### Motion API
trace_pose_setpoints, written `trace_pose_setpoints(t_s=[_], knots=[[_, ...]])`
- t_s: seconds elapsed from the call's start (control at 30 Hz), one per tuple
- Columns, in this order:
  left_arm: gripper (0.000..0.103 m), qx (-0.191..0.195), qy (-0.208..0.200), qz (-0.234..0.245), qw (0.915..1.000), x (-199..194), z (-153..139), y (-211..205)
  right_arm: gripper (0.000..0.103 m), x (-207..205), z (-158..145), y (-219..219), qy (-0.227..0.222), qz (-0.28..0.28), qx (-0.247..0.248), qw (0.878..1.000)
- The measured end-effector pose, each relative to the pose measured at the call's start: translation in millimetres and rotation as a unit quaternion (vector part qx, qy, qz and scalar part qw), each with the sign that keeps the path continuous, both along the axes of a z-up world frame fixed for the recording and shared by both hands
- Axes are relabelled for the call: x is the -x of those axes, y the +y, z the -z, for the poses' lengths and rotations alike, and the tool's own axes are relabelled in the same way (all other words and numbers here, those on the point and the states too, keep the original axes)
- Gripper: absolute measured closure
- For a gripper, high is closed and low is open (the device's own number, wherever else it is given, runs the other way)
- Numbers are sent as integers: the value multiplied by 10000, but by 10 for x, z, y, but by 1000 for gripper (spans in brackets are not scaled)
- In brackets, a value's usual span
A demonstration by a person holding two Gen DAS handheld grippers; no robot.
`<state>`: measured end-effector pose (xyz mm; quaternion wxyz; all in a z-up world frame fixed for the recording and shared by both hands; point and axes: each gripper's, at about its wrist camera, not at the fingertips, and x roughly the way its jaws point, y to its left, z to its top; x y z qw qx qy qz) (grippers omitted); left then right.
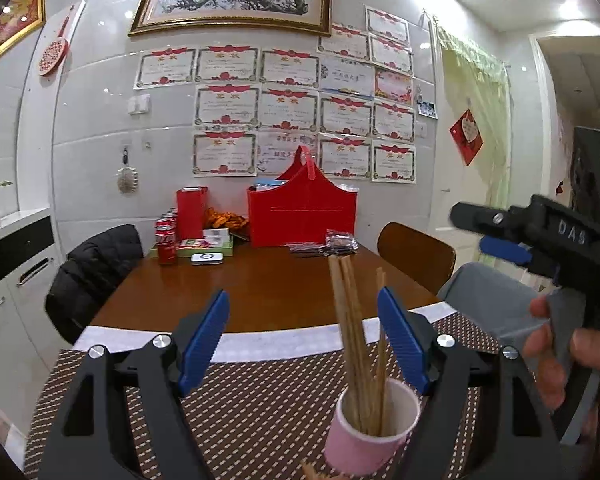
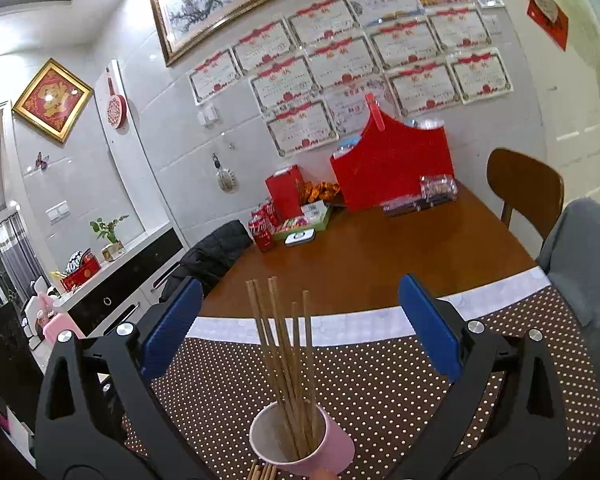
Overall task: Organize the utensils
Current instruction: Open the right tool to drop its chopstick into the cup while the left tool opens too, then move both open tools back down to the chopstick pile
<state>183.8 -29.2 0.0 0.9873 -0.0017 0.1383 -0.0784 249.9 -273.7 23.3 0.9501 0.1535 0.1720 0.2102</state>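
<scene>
A pink paper cup stands on a brown dotted placemat close below both cameras. Several wooden chopsticks stand upright in it. My left gripper is open; the chopsticks rise between its blue pads, nearer the right one, and touch neither. My right gripper is open wide, with the chopsticks in the middle of the gap and nothing gripped. In the left wrist view the right gripper shows at the right, held by a hand. More chopstick ends lie at the bottom edge.
Past the mat lies a brown wooden table. At its far side stand a red basket, a red box, red cans and packets. A black jacket drapes the left chair; a wooden chair stands right.
</scene>
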Motion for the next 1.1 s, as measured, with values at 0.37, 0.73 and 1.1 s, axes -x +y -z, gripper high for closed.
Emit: trace_pose_setpoints(t_s=[0.37, 0.73, 1.1], knots=[[28, -149, 124, -112, 9997, 540, -14, 315, 6, 536, -129, 104, -16, 44, 450, 9990], [28, -370, 657, -279, 9968, 806, 349, 414, 6, 911, 500, 279, 469, -168, 874, 9949], [28, -368, 1580, -200, 9866, 596, 1053, 294, 6, 764, 1181, 365, 1160, -118, 1114, 9869]])
